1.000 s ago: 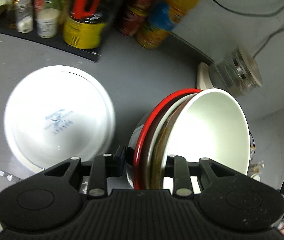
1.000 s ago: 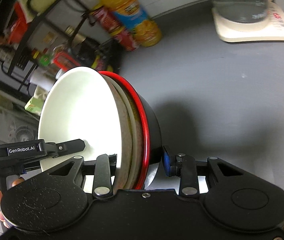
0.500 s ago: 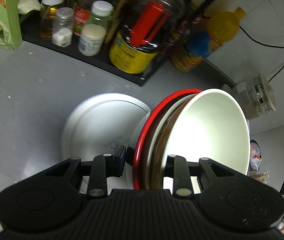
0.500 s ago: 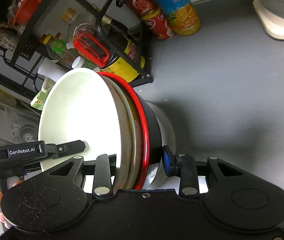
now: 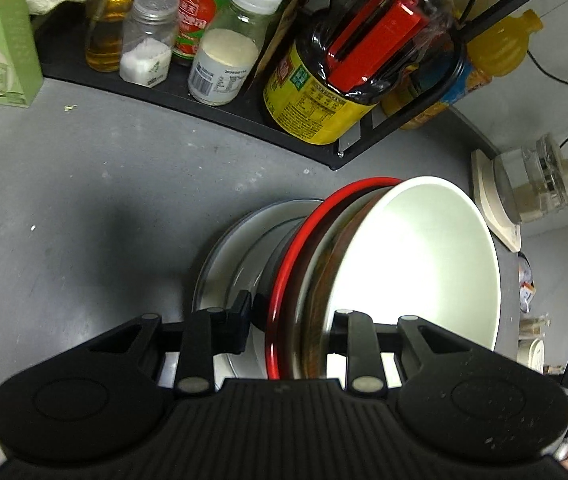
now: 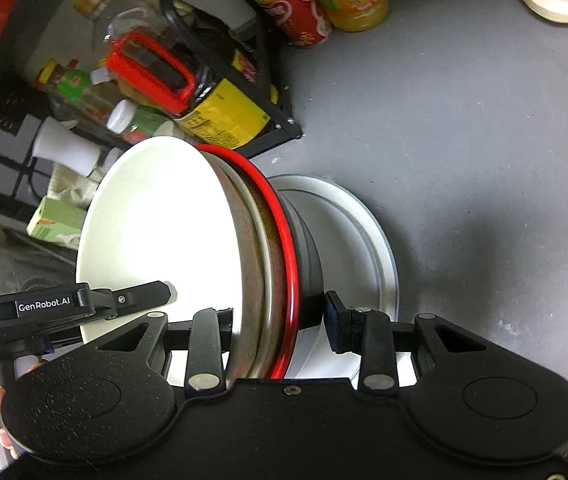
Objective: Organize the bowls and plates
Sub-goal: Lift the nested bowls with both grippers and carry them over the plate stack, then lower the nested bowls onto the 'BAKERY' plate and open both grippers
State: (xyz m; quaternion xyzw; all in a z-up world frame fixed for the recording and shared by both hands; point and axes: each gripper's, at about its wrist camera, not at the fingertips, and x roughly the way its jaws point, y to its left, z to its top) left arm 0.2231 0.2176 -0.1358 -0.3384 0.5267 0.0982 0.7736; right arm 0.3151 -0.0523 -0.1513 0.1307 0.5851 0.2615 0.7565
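We grip a stack of bowls (image 5: 415,264) from both sides, our left gripper (image 5: 289,322) and right gripper (image 6: 278,322) each clamped on it, just above a white plate (image 6: 367,232) on the grey counter (image 6: 463,120).

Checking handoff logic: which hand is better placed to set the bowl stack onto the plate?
Neither alone: left gripper and right gripper both clamp the bowl stack above the plate.

Place: it was a home kitchen.
Worktop: grey counter (image 5: 124,184) lay under the claw.
Ahead: rack (image 5: 244,116) held oil (image 5: 110,20), salt (image 5: 148,40), sauce jug (image 5: 323,92).
Right: kettle (image 5: 531,176).
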